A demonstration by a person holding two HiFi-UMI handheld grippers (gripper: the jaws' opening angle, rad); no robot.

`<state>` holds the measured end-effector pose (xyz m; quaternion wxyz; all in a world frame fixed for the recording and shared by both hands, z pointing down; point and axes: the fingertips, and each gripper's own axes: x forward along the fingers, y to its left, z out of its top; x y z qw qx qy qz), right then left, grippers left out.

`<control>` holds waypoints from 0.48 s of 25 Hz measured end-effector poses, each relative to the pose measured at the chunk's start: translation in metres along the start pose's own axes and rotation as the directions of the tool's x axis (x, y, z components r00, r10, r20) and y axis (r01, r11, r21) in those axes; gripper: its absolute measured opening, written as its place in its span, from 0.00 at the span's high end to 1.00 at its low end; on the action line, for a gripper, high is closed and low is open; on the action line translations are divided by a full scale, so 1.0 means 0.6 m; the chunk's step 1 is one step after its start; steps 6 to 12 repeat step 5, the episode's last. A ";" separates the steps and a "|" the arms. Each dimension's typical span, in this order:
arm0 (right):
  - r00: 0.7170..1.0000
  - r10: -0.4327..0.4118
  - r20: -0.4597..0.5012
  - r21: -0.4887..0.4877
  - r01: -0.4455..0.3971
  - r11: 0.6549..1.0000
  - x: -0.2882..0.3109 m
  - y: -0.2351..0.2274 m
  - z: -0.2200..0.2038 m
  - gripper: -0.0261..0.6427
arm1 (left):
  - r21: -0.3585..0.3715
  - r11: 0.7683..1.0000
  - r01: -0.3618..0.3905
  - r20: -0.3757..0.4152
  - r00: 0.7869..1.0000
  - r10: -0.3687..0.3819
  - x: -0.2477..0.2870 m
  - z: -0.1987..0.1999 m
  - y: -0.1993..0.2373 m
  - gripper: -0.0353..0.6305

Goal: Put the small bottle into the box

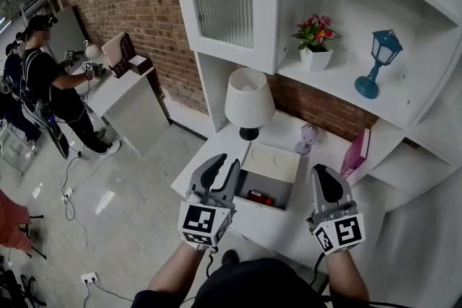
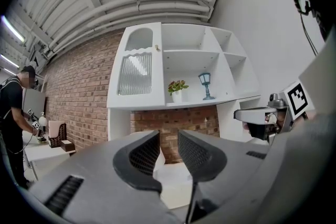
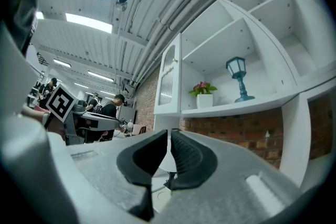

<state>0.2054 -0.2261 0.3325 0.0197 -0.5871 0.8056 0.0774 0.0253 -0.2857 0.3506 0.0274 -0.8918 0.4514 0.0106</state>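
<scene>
Left claw (image 1: pixel 224 163) is closed, with nothing between its jaws. Right claw (image 1: pixel 325 173) is closed and likewise empty. Both are held above the near edge of the desk (image 1: pixel 289 229). Box (image 1: pixel 276 184) stands open on the desk beside the lamp (image 1: pixel 249 101). A small red object (image 1: pixel 260 197) lies inside it, too small to confirm as a bottle.
</scene>
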 end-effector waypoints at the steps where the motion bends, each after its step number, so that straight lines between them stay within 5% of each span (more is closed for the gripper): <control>1: 1.000 0.004 -0.001 0.002 -0.004 1.000 0.000 -0.003 -0.002 0.95 | 0.001 1.000 -0.002 -0.001 1.000 0.002 0.003 -0.001 -0.003 0.79; 12: 1.000 0.014 -0.001 0.006 -0.014 1.000 0.002 -0.021 -0.006 0.95 | 0.004 1.000 -0.006 -0.006 1.000 0.006 0.017 -0.004 -0.015 0.79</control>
